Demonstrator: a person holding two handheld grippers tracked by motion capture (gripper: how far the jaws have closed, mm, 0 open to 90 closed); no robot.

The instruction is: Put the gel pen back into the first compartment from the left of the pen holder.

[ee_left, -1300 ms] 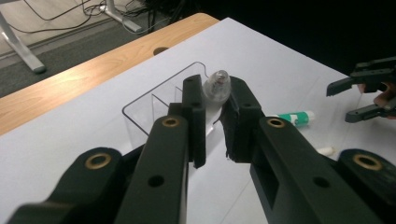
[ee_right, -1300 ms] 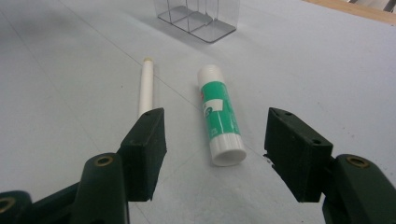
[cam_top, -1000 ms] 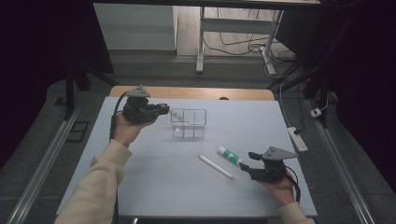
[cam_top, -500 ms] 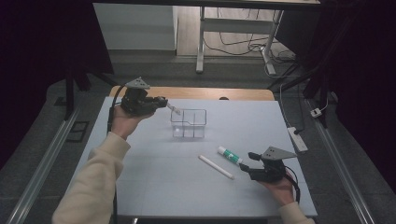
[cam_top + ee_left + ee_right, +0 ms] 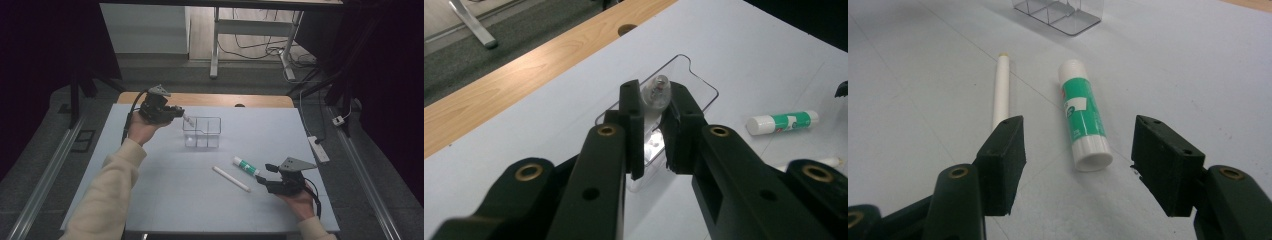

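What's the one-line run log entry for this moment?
left gripper: shut on clear pen, above organizer | right gripper: open, before glue stick | white stick: on table

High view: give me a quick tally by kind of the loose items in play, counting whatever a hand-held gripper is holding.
Clear divided organizer box: 1
Green-and-white glue stick: 1
White stick, like a pen or chalk: 1
Small clear-tipped item clamped in the left hand-held gripper: 1
Total: 4
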